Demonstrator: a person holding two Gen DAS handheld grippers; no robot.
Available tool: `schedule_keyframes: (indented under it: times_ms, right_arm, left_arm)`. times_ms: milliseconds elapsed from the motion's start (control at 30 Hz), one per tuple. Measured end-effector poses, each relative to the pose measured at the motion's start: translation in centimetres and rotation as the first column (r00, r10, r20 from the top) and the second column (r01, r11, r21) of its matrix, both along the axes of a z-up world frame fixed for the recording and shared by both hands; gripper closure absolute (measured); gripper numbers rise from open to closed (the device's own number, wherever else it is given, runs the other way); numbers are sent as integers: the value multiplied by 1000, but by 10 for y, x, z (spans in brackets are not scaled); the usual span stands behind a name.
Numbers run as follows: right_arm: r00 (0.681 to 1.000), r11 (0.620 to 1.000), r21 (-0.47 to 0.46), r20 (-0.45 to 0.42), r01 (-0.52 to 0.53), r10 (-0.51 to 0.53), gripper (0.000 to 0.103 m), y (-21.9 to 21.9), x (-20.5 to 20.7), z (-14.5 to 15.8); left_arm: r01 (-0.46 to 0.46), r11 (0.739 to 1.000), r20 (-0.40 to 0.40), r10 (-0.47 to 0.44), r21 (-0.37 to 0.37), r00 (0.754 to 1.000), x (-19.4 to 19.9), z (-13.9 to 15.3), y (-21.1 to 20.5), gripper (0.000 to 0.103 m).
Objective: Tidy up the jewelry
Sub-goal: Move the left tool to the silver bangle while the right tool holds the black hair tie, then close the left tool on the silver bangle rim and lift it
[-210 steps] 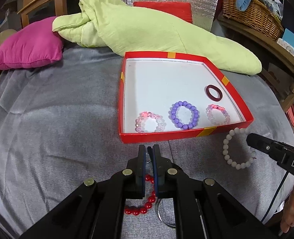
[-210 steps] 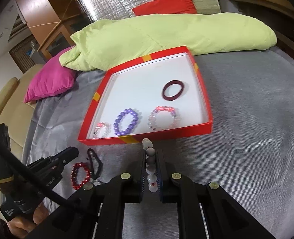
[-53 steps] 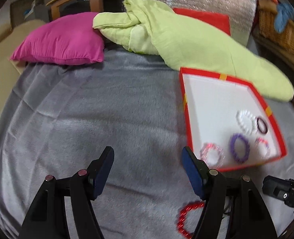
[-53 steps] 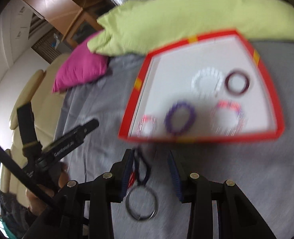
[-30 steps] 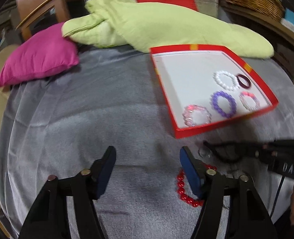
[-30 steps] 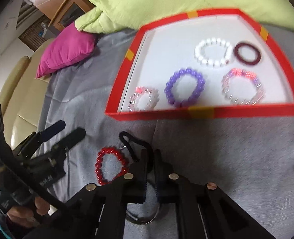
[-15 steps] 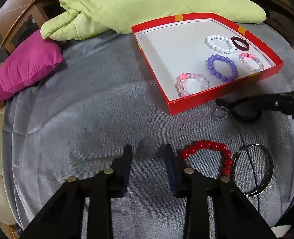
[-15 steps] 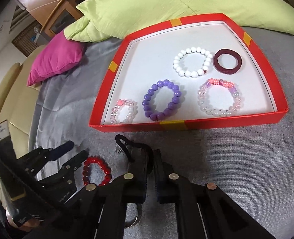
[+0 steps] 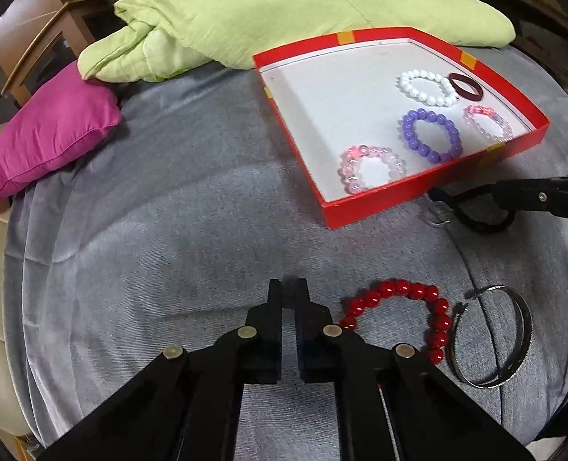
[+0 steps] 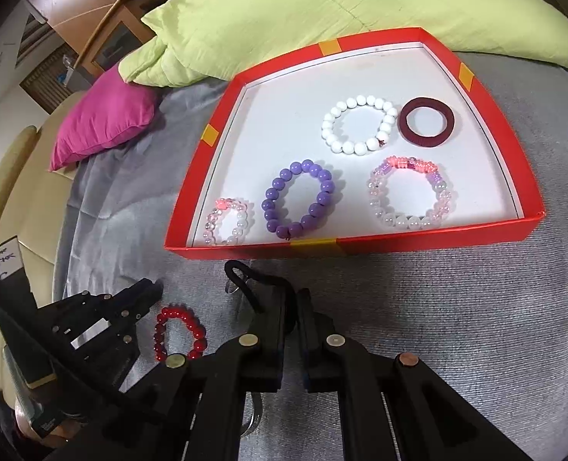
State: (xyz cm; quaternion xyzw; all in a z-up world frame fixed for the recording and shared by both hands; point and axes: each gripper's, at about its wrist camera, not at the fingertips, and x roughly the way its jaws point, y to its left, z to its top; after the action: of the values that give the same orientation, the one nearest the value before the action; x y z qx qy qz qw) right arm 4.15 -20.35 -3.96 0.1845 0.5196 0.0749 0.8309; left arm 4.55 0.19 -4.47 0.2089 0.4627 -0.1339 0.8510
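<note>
- The left claw point(image 9: 288, 288) points steeply down at the grey cover point(image 9: 168, 230). Its jaws have just been closing and now stand together with nothing between them.
- The red bead bracelet point(image 9: 407, 317) lies just right of that claw, beside a metal bangle point(image 9: 491, 340).
- The right claw point(image 10: 291, 299) also tilts down, and it is closed on a black cord point(image 10: 245, 276) near the front wall of the red tray point(image 10: 361, 247).
- In the tray lie a white bracelet point(image 10: 359, 125), a purple bracelet point(image 10: 297, 199), two pale pink ones and a dark red ring point(image 10: 426, 122).
- Behind the tray are a green quilt point(image 10: 341, 11) and a pink pillow point(image 10: 103, 123).
</note>
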Motion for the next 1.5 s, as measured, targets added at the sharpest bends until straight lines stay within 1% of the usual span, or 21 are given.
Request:
schedule_keyframes:
  times_ms: [167,200,267,300,333,400,500,567,667,700,800,900,1000,1033,1100,1167,1200,1333,1400,1433,1500]
  right_arm:
    - [1000,1000,-2,-2,2,-2,96,-3,0,0]
    - [1000,1000,-3,-6,3,-3,96,-4,0,-1]
    - [1000,1000,-6,-16,6,-6,96,-7,2,-3]
    - [1000,1000,-9,-19,9,-9,96,-9,2,-4]
    - [1000,1000,-10,-22,11,-11,96,-11,2,-5]
    - [1000,1000,-16,-22,15,-16,96,-15,2,-5]
    - [1000,999,-29,-19,23,-23,96,-22,-1,-4]
    - [999,999,-33,-19,37,-37,96,-31,-3,-4]
    - [998,998,-32,-18,58,-59,96,-44,-6,-2]
    - [998,998,-32,-18,63,-63,96,-47,-7,-1]
    - [998,998,-31,-23,63,-64,96,-51,-7,-1]
    - [998,998,-36,-26,57,-58,96,-49,-6,-1]
    - [998,998,-38,-26,50,-51,96,-48,-6,-1]
    - [998,998,-39,-26,49,-50,96,-48,-6,-2]
    - [998,998,-39,-27,49,-50,96,-48,-6,-2]
    - [998,998,-40,-29,49,-50,96,-48,-6,-3]
    - [998,998,-40,-31,49,-50,96,-48,-5,-3]
    - [998,998,-43,-30,46,-47,96,-47,-4,-4]
    - [999,998,-45,-30,43,-44,96,-47,-4,-4]
    - [999,998,-44,-30,43,-44,96,-47,-4,-4]
    - [999,998,-44,-31,43,-45,96,-47,-4,-5]
  left_arm:
    - [-31,1000,-8,31,-2,999,1,6,8,97]
    - [-20,999,-11,20,-25,1000,-2,11,7,96]
    - [32,996,-11,-33,-86,999,-12,20,4,89]
    - [65,992,1,-65,-105,998,-18,25,1,79]
    - [102,989,13,-101,-111,995,-25,28,-3,65]
    - [169,979,29,-167,-116,986,-40,31,-11,50]
    - [275,952,13,-276,-137,961,-61,30,-23,49]
    - [313,940,-31,-320,-135,947,-70,23,-31,48]
    - [308,948,-68,-313,-82,947,-73,11,-35,48]
    - [308,948,-77,-314,-84,946,-74,9,-35,48]
    - [310,940,-120,-327,-140,937,-73,7,-33,47]
    - [306,932,-153,-337,-195,929,-73,7,-30,41]
    - [291,931,-165,-329,-219,930,-73,7,-31,41]
    - [286,930,-170,-328,-229,929,-70,6,-29,39]
    - [282,931,-191,-328,-232,925,-66,1,-30,36]
    - [297,932,-187,-336,-209,923,-64,-2,-33,36]
    - [303,930,-185,-342,-211,921,-65,-1,-34,36]
    - [297,921,-175,-345,-250,922,-64,6,-26,36]
    - [296,912,-179,-354,-284,918,-63,8,-23,35]
    - [300,909,-182,-360,-288,915,-64,8,-23,34]
    - [317,909,-185,-372,-271,910,-69,6,-26,34]
